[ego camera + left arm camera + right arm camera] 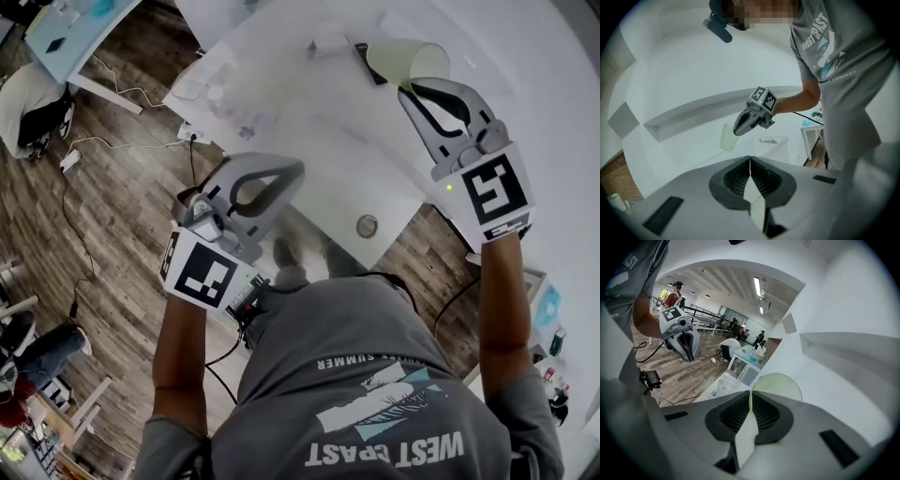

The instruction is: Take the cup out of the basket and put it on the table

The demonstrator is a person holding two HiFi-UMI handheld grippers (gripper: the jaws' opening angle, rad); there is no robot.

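A pale green translucent cup [409, 59] hangs above the white table [309, 150] at its far right, with my right gripper [410, 88] shut on its rim. In the right gripper view the cup [780, 384] shows just past the closed jaws of the right gripper [751, 397]. From the left gripper view the cup [727, 137] dangles below the right gripper [737, 130], off the table. My left gripper [295, 169] is shut and holds nothing, over the table's near edge; its jaws [750, 161] meet with nothing between. No basket is plainly in view.
A dark flat object [368, 62] and a small white item [328, 45] lie on the table behind the cup. Clear plastic things [216, 89] sit at the table's left end. A round metal grommet [367, 225] is near the front edge. Cables cross the wooden floor [112, 187].
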